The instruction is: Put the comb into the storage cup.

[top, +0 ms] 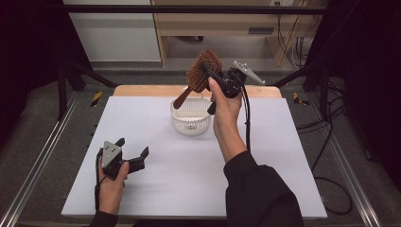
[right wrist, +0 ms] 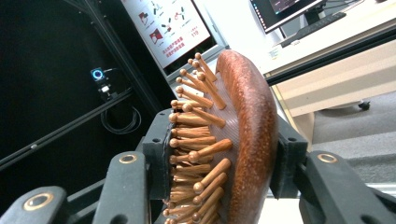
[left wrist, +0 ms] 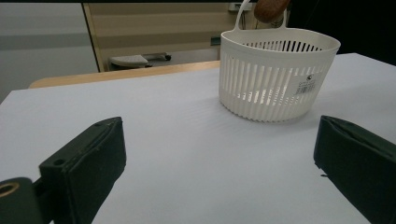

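Bright even table light, dark surroundings, soft shadows, slight blur.

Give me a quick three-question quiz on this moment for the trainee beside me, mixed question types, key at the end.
1. True or false: the right gripper is shut on the wooden hairbrush.
2. Where is the hairbrush's handle tip in the high view? A) lying flat on the white table top B) over the white slotted basket C) between the left gripper's jaws
3. Fill in: the left gripper rests low near the table's front-left with its jaws ____.

Key
1. True: the jaws clamp the brush head, one on the bristle side, one on the back.
2. B
3. open
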Demonstrator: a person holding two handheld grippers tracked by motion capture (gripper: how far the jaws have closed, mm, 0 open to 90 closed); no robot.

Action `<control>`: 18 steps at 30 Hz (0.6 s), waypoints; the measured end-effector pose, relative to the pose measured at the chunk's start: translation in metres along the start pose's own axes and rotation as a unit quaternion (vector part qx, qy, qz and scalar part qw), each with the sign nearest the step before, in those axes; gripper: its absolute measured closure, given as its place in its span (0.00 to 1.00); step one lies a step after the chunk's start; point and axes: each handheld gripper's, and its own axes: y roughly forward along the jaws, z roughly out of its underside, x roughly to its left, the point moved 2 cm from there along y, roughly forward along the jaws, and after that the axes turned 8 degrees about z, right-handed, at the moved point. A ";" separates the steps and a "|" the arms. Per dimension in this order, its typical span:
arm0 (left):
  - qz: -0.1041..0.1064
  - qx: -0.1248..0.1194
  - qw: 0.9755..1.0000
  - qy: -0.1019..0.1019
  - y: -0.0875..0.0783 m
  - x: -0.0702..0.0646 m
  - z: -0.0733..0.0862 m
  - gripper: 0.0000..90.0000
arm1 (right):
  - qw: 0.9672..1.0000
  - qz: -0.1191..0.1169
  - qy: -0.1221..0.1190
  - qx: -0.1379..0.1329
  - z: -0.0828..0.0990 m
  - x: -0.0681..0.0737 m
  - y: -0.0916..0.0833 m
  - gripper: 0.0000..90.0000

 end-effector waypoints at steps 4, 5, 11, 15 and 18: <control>0.000 0.000 1.000 0.001 0.000 0.000 0.000 0.03 | 1.000 0.003 -0.004 -0.002 0.001 -0.003 0.001 0.58; 0.000 0.001 1.000 0.001 0.000 0.000 0.000 0.03 | 1.000 0.004 -0.006 -0.002 0.001 -0.003 0.001 0.58; 0.000 0.002 1.000 0.001 0.000 0.001 0.000 0.03 | 1.000 0.012 -0.008 -0.002 0.003 -0.008 0.003 0.58; -0.001 0.001 1.000 0.000 0.000 0.001 0.000 0.03 | 1.000 0.021 -0.011 -0.001 0.006 -0.013 0.005 0.58; 0.000 0.001 1.000 0.001 0.000 0.001 0.000 0.03 | 1.000 0.024 -0.012 0.002 0.008 -0.016 0.007 0.57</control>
